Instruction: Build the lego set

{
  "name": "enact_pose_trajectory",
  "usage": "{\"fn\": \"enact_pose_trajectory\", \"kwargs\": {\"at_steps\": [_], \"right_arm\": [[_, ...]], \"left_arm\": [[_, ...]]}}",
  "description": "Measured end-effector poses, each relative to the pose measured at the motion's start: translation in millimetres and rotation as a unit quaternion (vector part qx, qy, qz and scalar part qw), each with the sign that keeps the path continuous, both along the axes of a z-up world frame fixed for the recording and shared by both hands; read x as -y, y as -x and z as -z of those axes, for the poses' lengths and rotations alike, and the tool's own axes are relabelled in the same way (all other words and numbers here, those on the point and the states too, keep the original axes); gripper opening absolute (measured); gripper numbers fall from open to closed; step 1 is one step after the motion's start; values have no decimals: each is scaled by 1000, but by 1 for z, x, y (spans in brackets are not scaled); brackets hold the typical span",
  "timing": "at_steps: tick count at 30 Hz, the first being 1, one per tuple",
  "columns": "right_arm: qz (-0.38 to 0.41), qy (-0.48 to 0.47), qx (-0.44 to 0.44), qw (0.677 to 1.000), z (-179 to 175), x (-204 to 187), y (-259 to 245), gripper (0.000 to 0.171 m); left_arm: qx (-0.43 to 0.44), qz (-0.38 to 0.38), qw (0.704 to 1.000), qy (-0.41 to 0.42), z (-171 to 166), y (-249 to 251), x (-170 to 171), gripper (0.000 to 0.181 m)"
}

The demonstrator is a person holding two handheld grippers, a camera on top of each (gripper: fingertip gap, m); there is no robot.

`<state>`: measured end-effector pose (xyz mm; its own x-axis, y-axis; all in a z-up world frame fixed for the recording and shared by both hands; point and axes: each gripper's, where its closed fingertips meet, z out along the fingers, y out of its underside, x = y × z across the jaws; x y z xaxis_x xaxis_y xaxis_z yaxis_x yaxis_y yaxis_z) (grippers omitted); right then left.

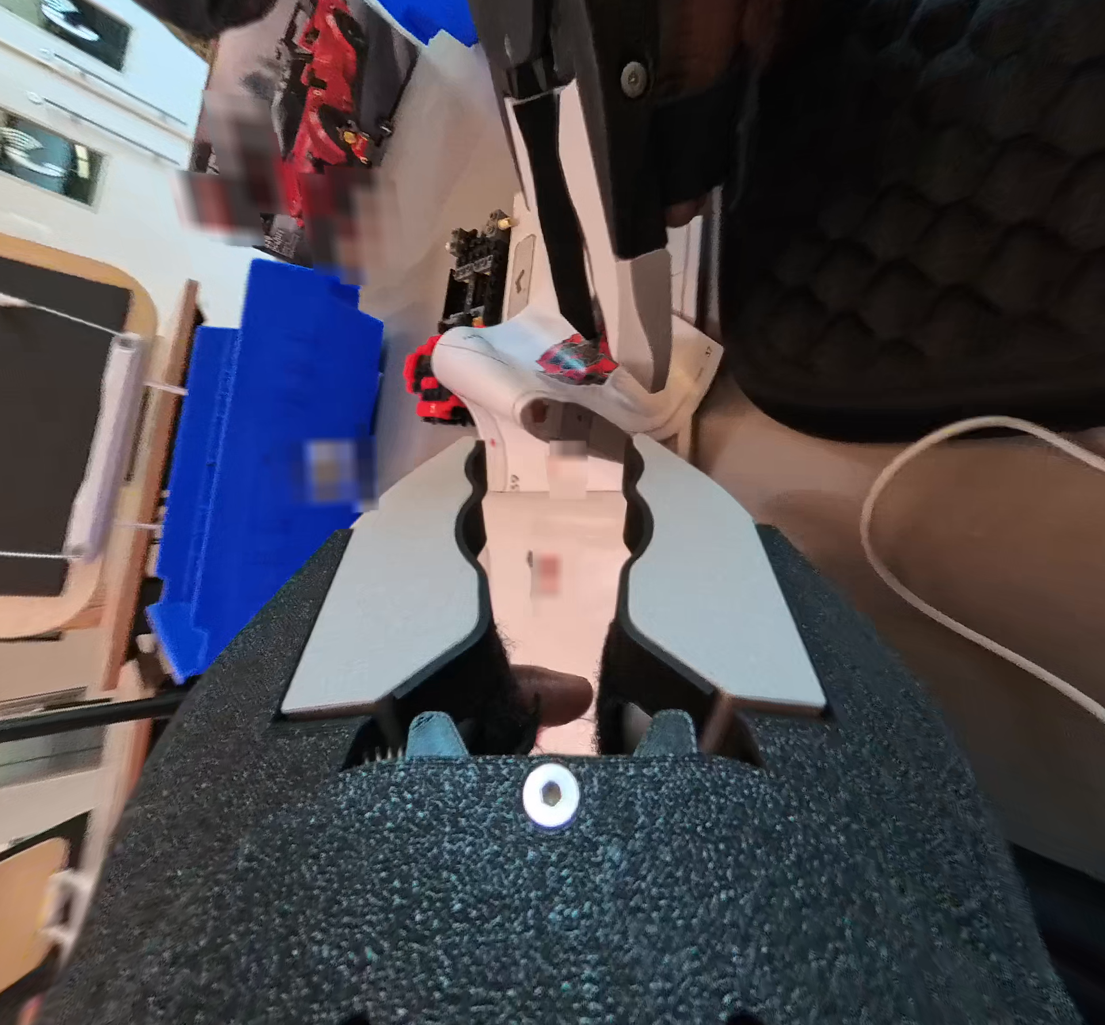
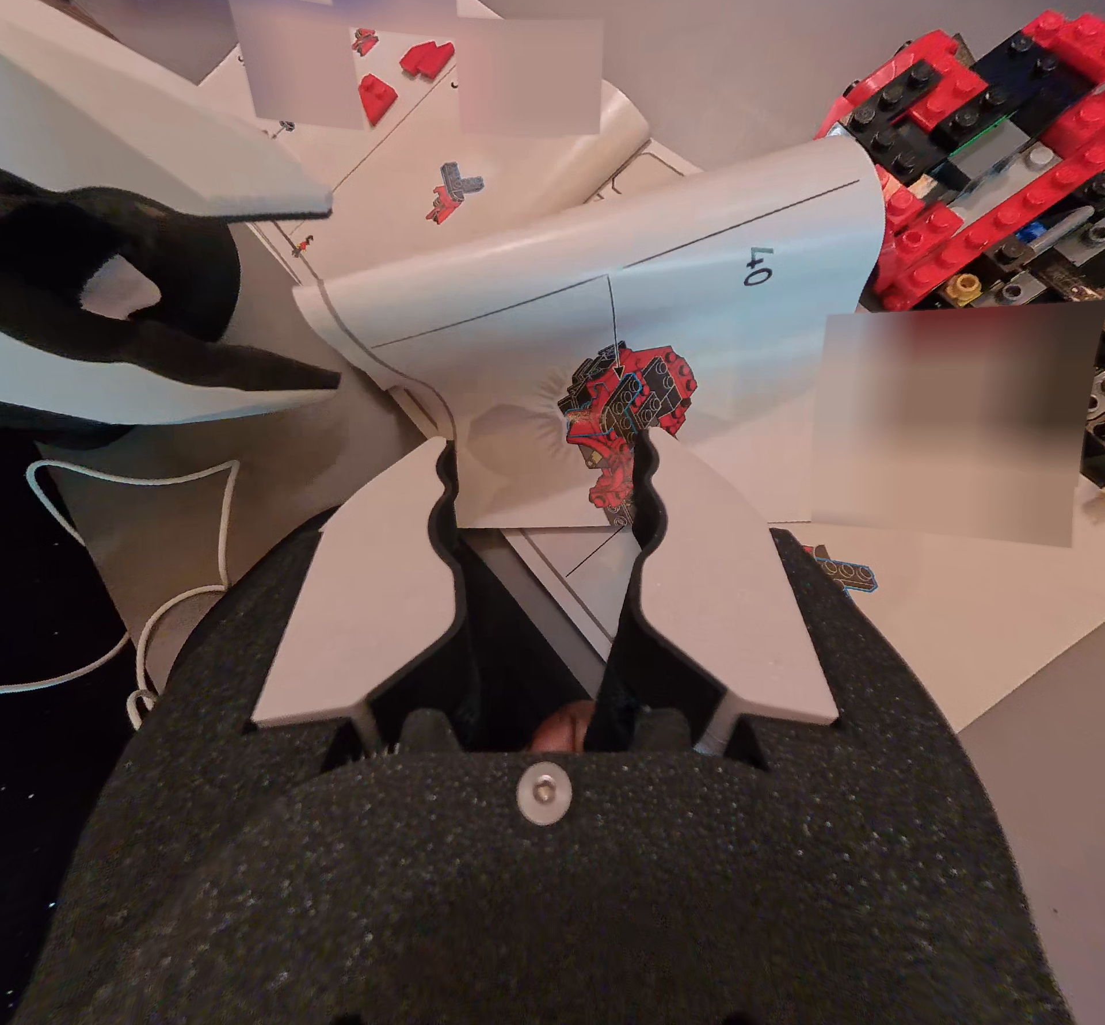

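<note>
Lego model (image 2: pixel 980 171) beyond right gripper (image 2: pixel 547 452) fingers (image 2: pixel 699 566), upper right, apart.

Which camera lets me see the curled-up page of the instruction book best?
The right wrist view: the curled page fills the middle, its printed drawing facing the camera. The left wrist view shows that page smaller and farther off, bent over, with the right gripper reaching down onto it.

My left hand-held gripper (image 1: pixel 553 458): black speckled housing, one silver hex screw (image 1: pixel 551 796) at centre, two pale grey flat fingers (image 1: pixel 406 589) edged with wavy black pads. My right hand-held gripper (image 2: pixel 547 452): same build, same silver screw (image 2: pixel 543 796). Thin white cable (image 1: pixel 933 595) loops beside the left unit. I wear a black quilted garment (image 1: pixel 933 171); black fuzzy fabric lines the finger bases.
</note>
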<state>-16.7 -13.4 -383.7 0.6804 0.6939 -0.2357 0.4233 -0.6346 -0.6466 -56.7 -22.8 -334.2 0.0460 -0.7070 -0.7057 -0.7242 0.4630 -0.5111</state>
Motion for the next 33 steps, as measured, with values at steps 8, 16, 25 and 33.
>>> {"fn": "enact_pose_trajectory", "kwargs": {"at_steps": [8,16,25,33], "right_arm": [[-5,-1,-3,1000,0,1,1,59],[4,-80,-67,995,-44,-1,-15,47],[-93,-84,39,991,-15,-12,-3,3],[-266,-204,56,940,-18,-39,92,3]], "left_arm": [[-37,-29,990,-132,-14,-11,-22,9],[-15,-100,990,-93,-13,19,-27,0],[-2,-182,982,-47,6,67,-9,4],[-21,-197,980,-10,26,93,7,8]]}}
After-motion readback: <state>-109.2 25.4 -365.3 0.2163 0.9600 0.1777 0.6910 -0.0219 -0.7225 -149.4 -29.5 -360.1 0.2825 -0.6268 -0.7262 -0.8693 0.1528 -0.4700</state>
